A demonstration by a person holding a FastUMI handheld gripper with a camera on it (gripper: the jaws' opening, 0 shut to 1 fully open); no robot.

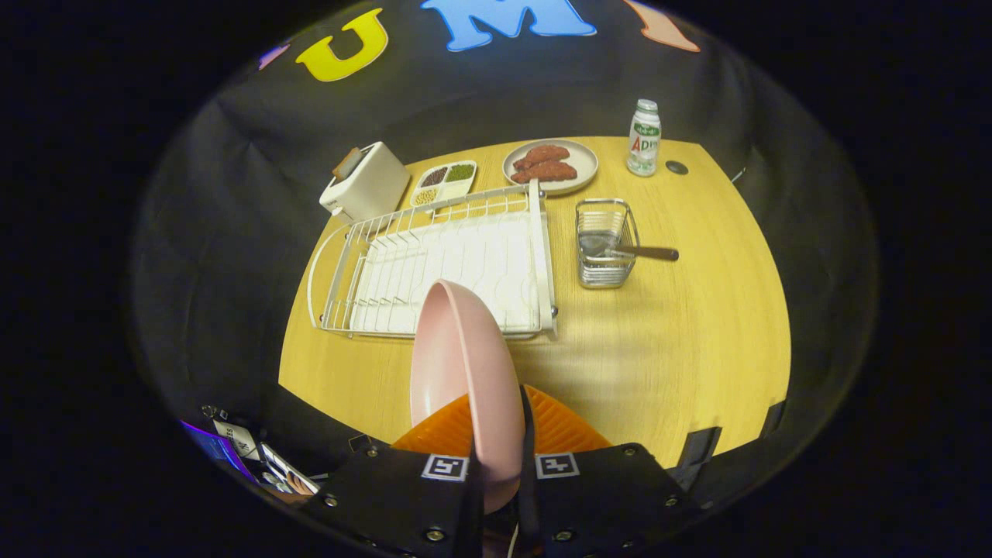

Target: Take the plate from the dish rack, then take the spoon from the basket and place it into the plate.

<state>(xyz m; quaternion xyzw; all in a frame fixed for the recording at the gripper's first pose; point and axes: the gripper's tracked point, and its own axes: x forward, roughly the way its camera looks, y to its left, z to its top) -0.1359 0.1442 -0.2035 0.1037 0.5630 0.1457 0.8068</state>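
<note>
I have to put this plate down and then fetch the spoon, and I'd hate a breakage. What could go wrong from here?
1. The hand-held gripper pinches the pink plate on edge near its rim, held above the table; it might slip or swing.
2. The spoon lies across the light wire basket; pulling its handle could tip the basket.

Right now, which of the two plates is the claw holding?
The pink plate, empty and on edge, gripped between the claw fingers. The other plate lies flat beyond the dish rack, carrying food.
</note>
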